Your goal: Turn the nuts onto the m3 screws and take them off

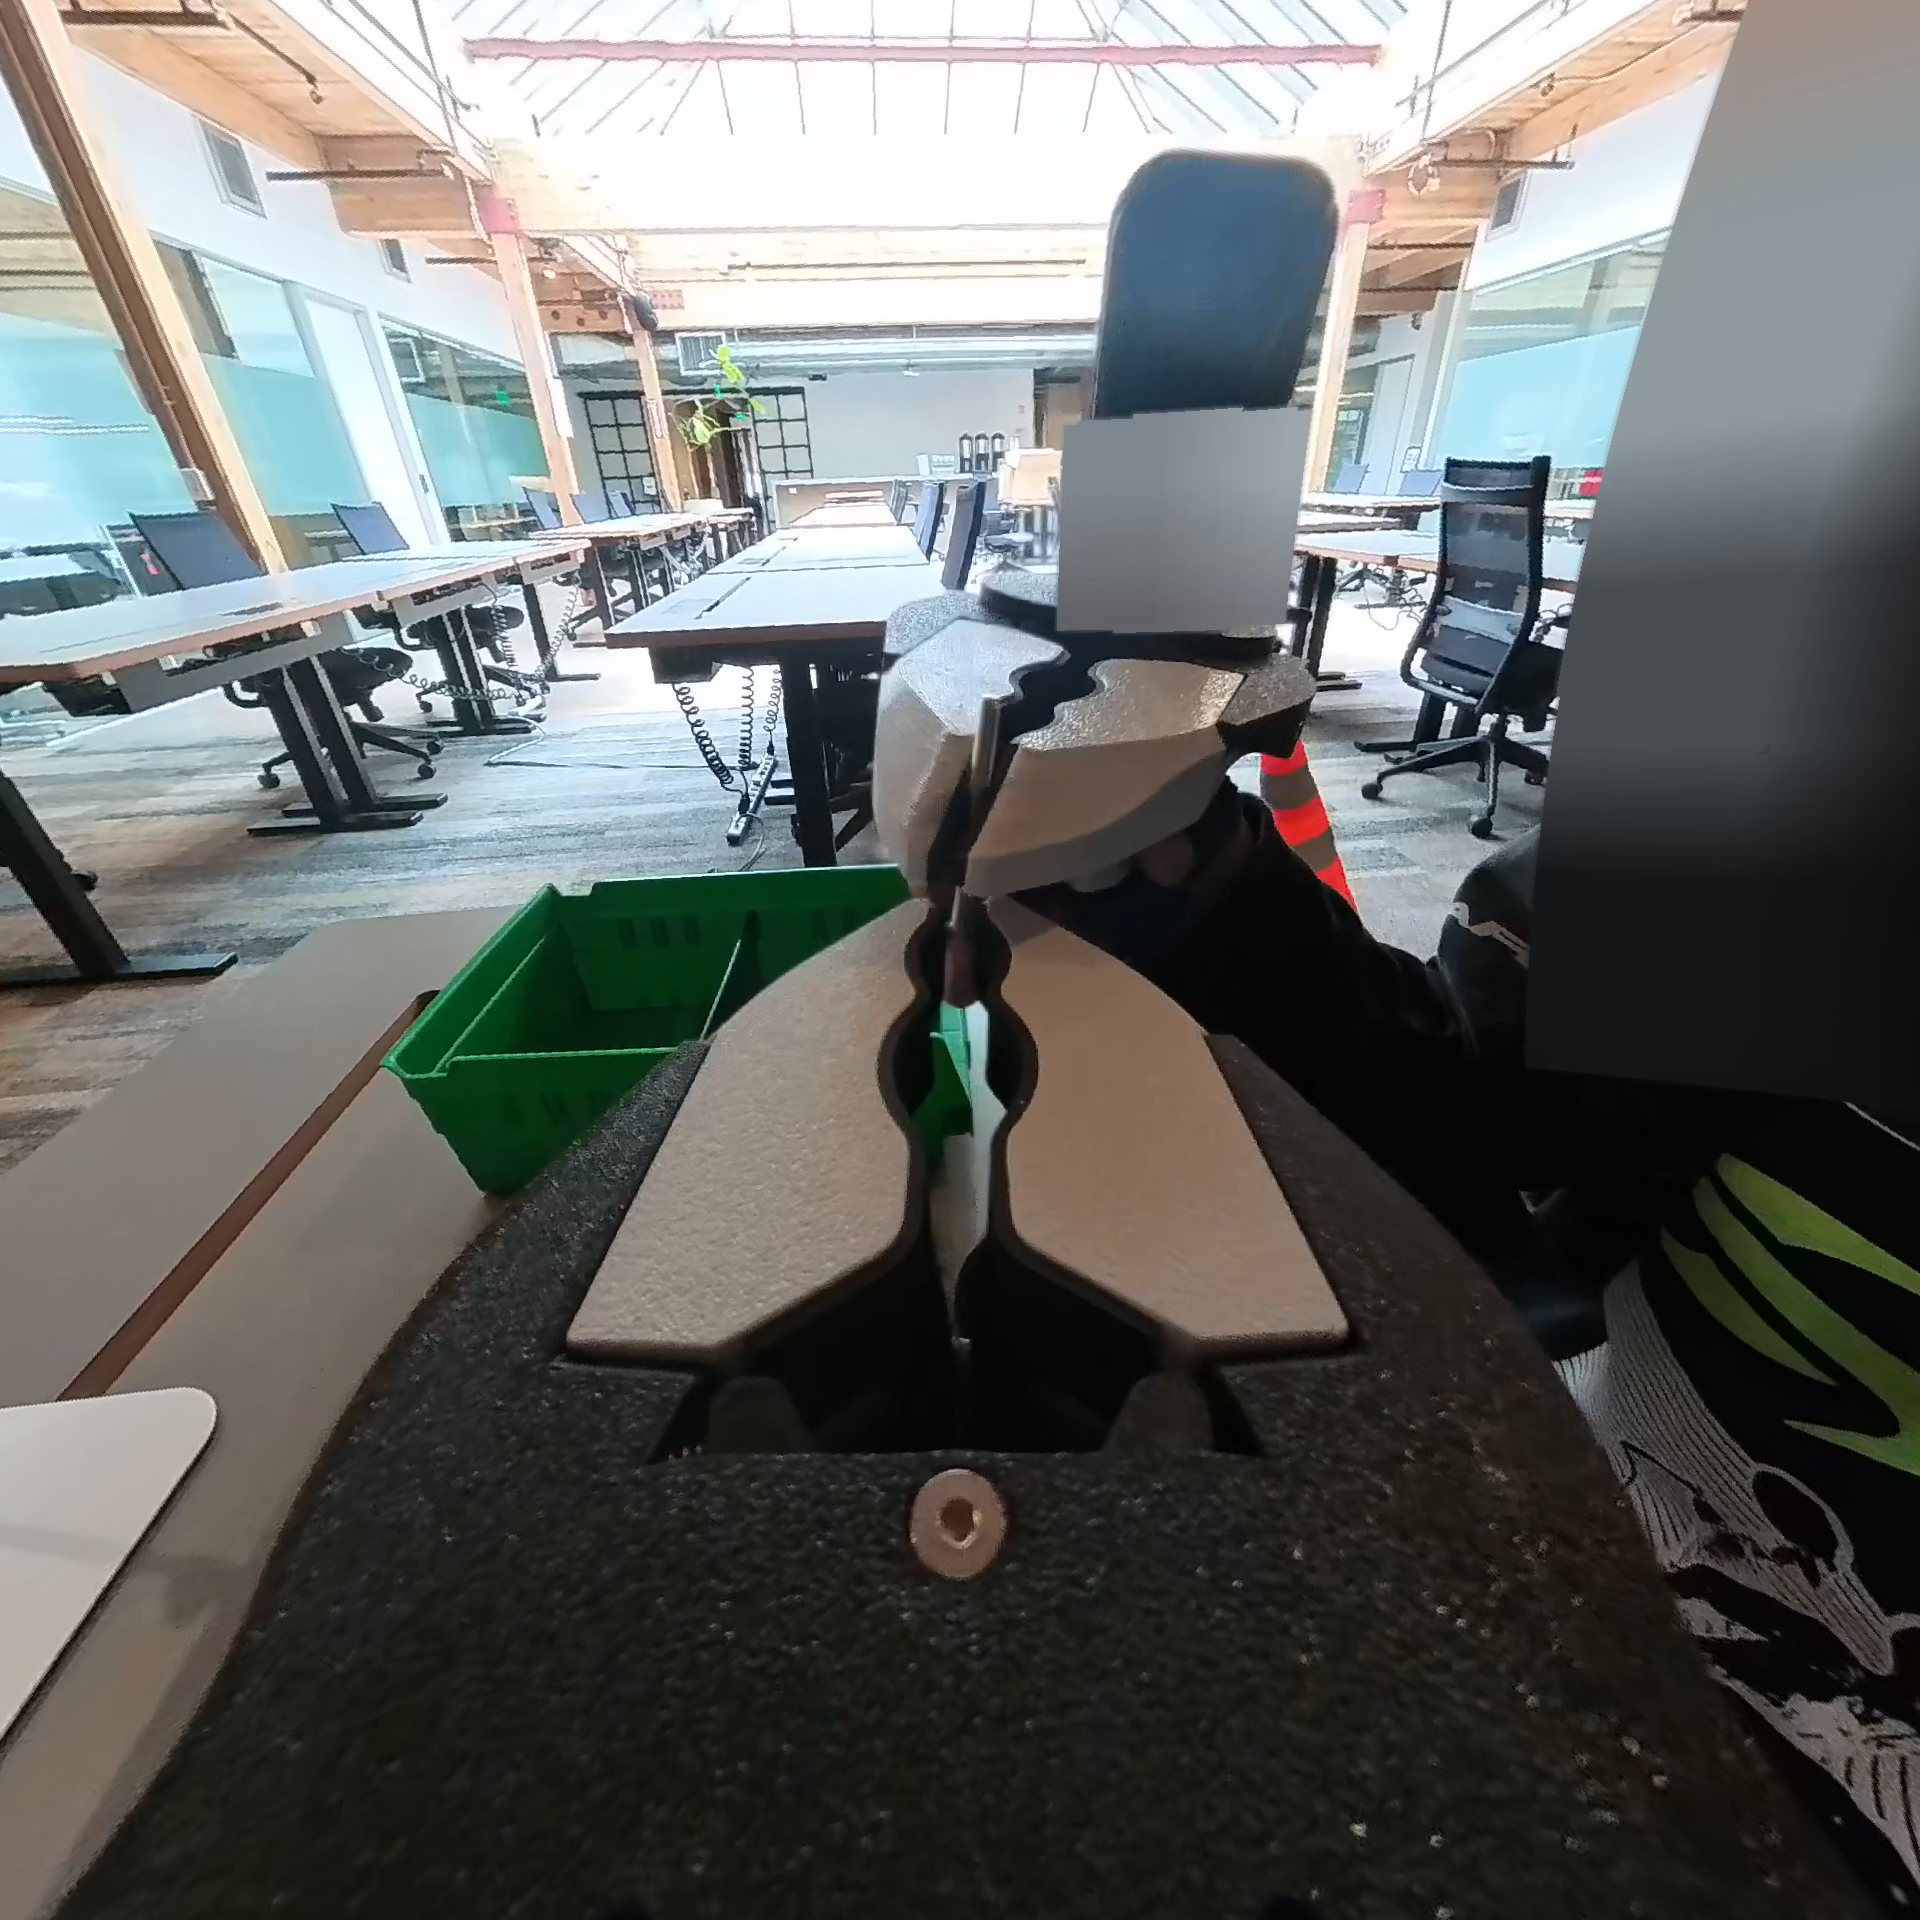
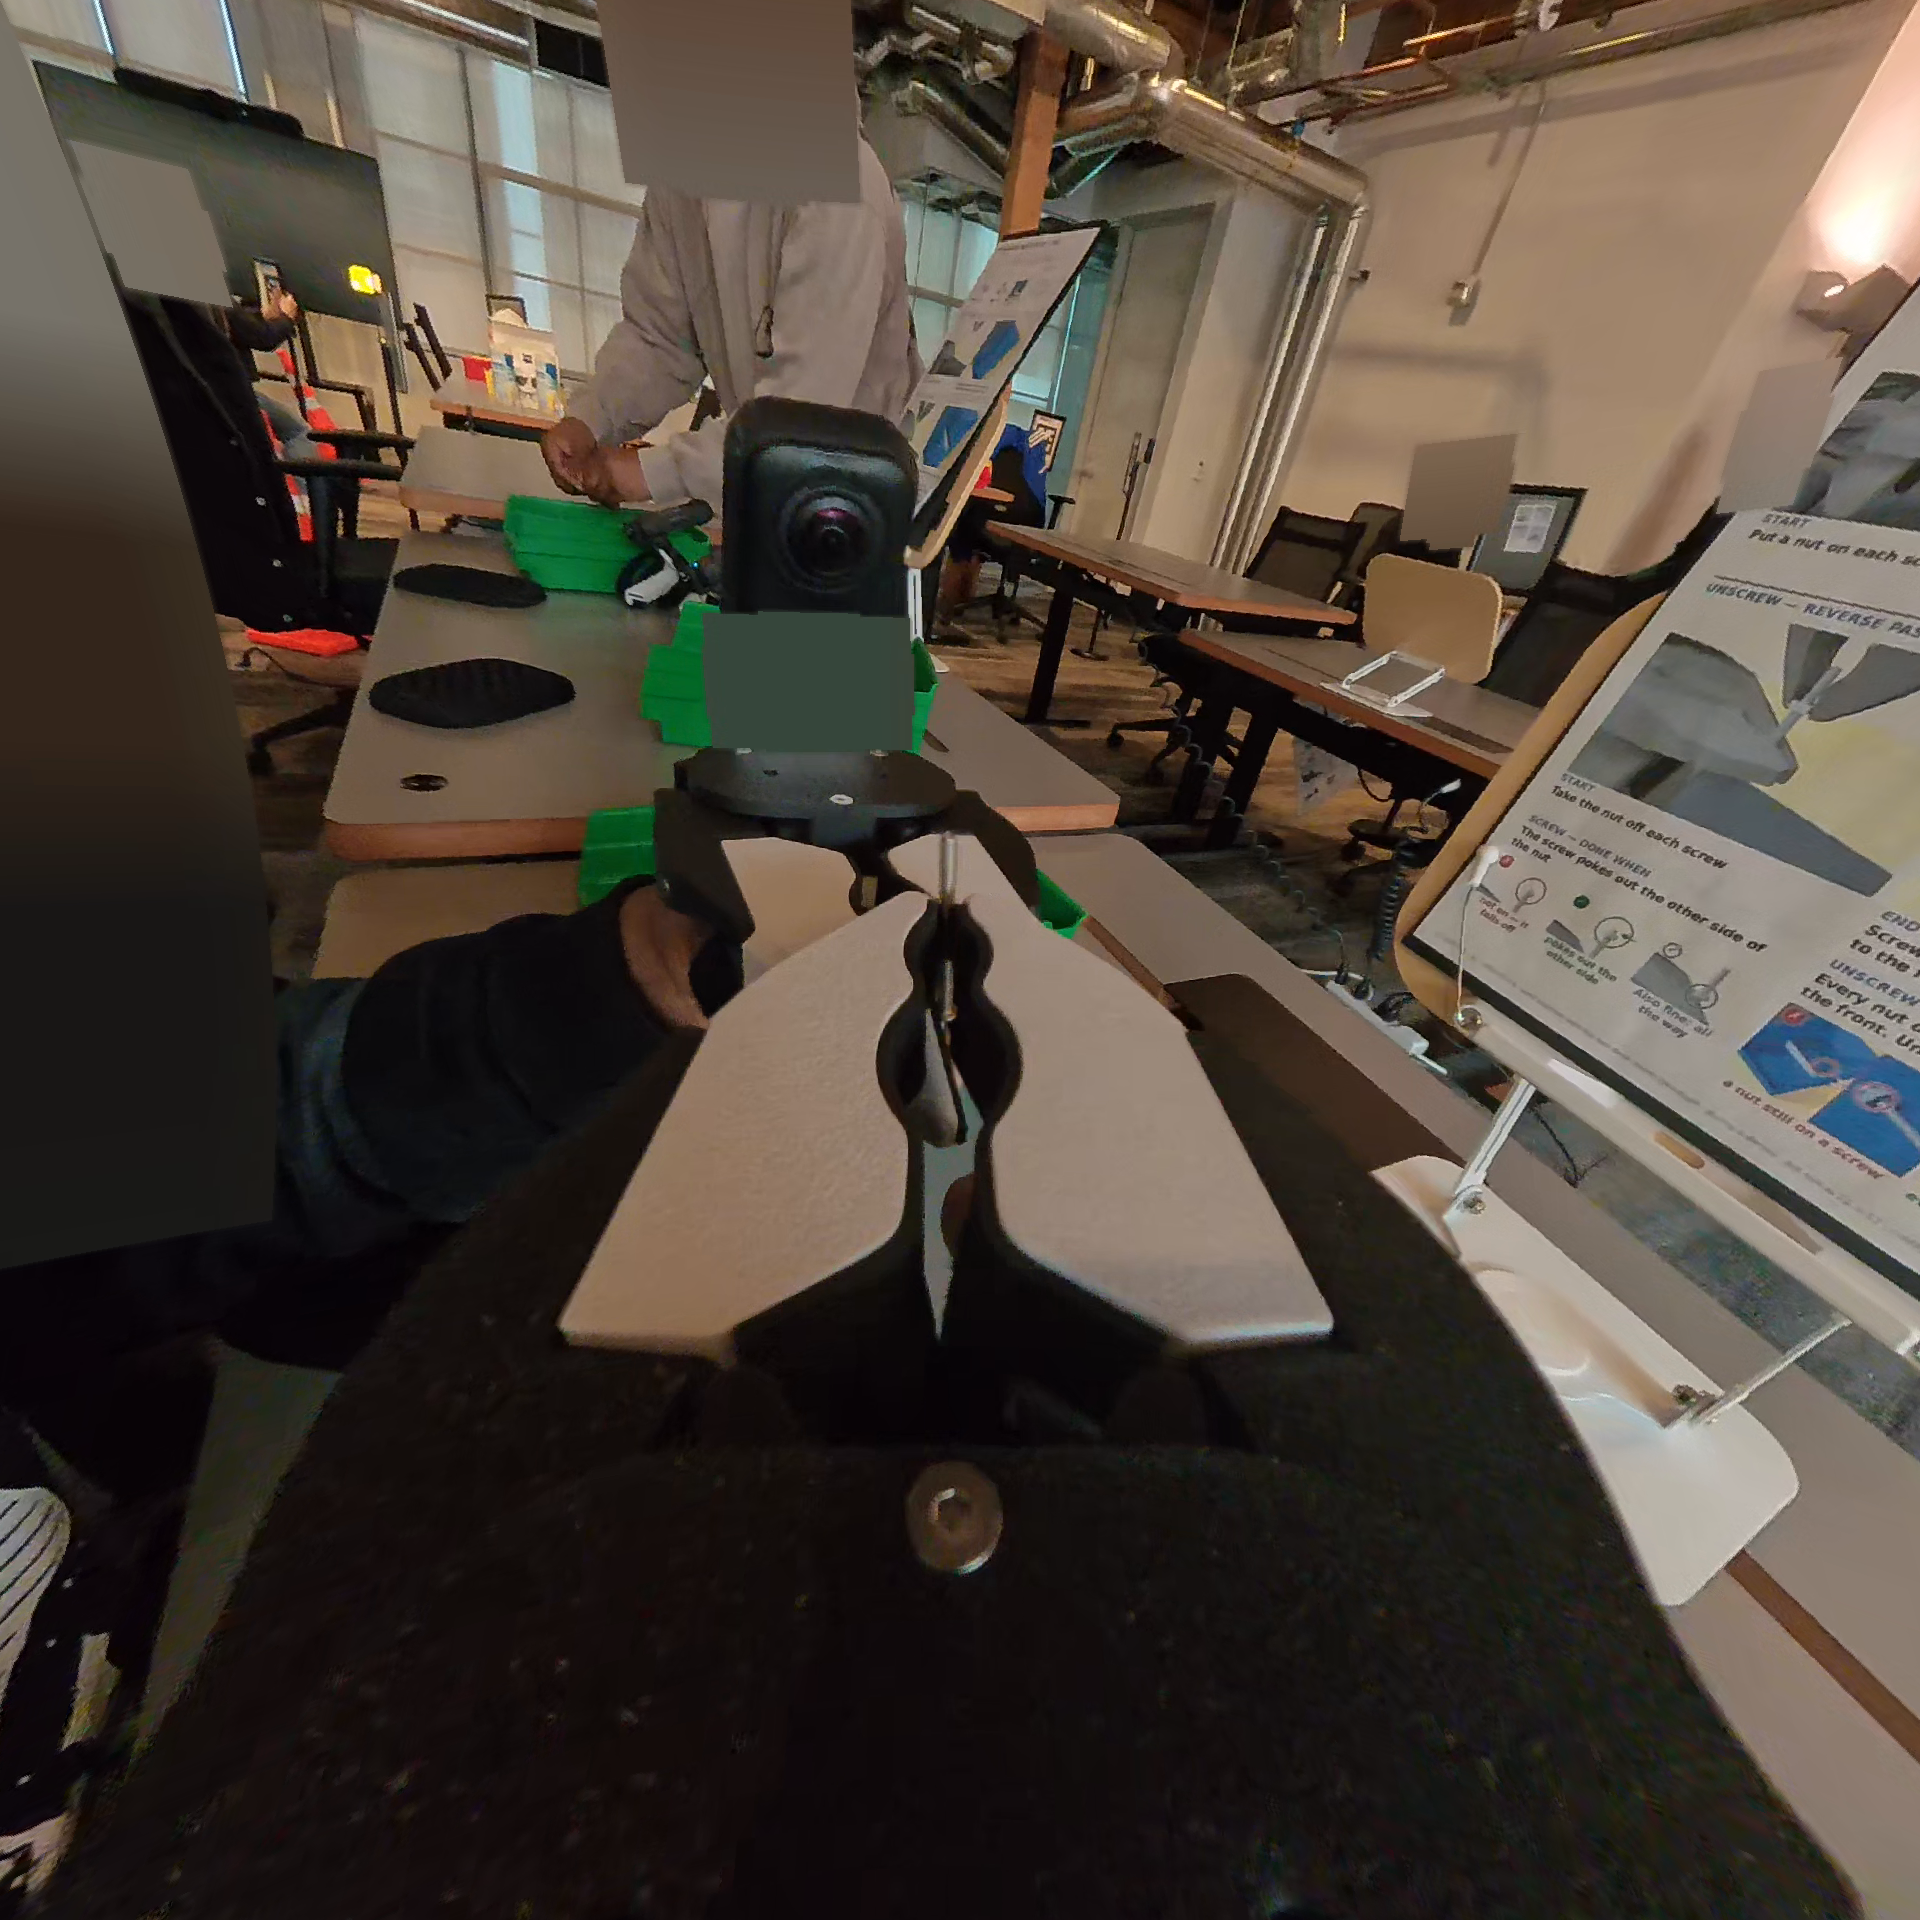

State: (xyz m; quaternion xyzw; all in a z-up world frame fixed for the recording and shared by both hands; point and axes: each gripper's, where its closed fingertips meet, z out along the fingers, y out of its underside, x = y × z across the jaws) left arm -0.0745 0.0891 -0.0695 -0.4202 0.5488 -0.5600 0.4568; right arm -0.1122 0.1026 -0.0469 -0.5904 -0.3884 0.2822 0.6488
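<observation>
From the left wrist view we saw the left gripper [image 1: 961, 935] closed on one end of a thin metal screw [image 1: 982, 748], whose other end ran up between the fingers of the right gripper [image 1: 971, 821], tip to tip with ours. The green bin [image 1: 582, 997] sat on the table [image 1: 208, 1143] just behind (only this view showed its compartments). The right wrist view showed the right gripper [image 2: 945, 935] clamped on the same screw [image 2: 943, 868], plus an instruction board [image 2: 1704, 852] on the right. We could not make out a nut.
</observation>
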